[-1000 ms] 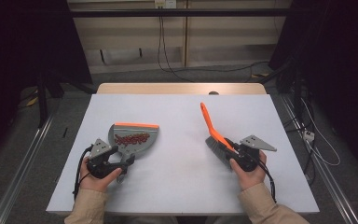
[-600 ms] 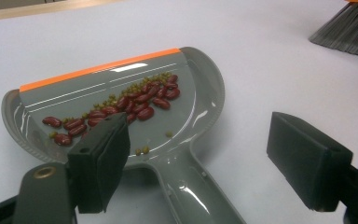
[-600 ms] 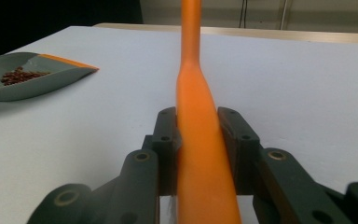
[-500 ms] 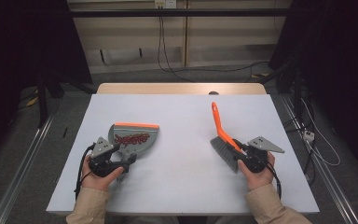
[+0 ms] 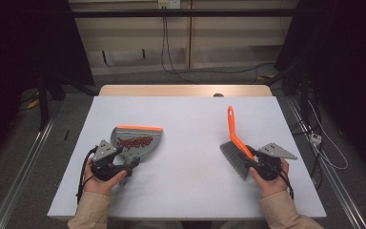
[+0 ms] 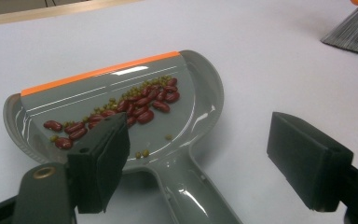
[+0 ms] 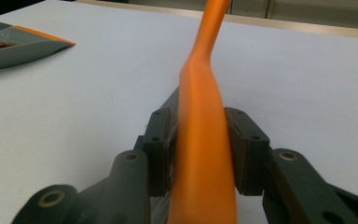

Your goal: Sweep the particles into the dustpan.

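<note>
A broad bare lane of tabletop (image 5: 190,143) runs between the dustpan (image 5: 136,140) at left and the brush (image 5: 236,150) at right; the far half lies open.

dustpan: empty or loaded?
Loaded. The dustpan lies flat on the table with red beans and small green ones spread across its tray, below the orange lip.

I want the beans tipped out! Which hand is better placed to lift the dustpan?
Left. The left gripper's open jaws straddle the dustpan's handle. The right gripper, far across the table, has the brush between its jaws, which have just been opening.
</note>
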`<state>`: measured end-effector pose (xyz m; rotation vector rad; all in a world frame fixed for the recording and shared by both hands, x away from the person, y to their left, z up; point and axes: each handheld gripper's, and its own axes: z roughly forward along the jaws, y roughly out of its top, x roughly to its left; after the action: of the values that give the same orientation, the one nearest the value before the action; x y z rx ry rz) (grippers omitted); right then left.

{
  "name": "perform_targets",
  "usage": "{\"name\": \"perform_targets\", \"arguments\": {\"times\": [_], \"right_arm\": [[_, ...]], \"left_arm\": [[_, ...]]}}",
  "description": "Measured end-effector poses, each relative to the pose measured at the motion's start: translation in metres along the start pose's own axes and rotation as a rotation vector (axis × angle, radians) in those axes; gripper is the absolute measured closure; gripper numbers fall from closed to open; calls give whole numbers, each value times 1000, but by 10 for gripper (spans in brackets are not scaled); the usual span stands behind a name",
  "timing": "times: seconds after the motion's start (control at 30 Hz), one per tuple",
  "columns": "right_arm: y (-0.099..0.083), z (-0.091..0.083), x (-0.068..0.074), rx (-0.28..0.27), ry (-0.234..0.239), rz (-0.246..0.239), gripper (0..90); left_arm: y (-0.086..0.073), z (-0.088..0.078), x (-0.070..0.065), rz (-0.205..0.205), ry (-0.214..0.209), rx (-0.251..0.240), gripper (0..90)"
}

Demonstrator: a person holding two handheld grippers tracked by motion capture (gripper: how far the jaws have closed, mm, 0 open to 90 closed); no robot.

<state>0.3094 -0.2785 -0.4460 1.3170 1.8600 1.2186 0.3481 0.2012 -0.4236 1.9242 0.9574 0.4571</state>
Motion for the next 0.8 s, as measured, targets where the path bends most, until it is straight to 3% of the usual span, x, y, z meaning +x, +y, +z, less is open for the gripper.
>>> {"name": "perform_targets", "arguments": {"times": [0.17, 0.43, 0.5, 0.53, 0.67, 0.8], "right_arm": [[-2, -2, -4, 17, 2, 8, 574], [-5, -6, -10, 24, -39, 9, 527], [-5, -7, -11, 27, -43, 4, 571], [-6, -8, -11, 27, -20, 10, 597], [-7, -6, -3, 45, 6, -14, 597], [-3, -8, -10, 25, -22, -40, 685]], "left_arm": [[0, 0, 0, 8, 0, 3, 212], [1, 1, -1, 15, -2, 9, 213], [1, 1, -1, 10, -4, 8, 212], [1, 1, -1, 11, -3, 9, 212], [1, 2, -2, 8, -6, 5, 212], [1, 1, -1, 11, -1, 8, 212]]}}
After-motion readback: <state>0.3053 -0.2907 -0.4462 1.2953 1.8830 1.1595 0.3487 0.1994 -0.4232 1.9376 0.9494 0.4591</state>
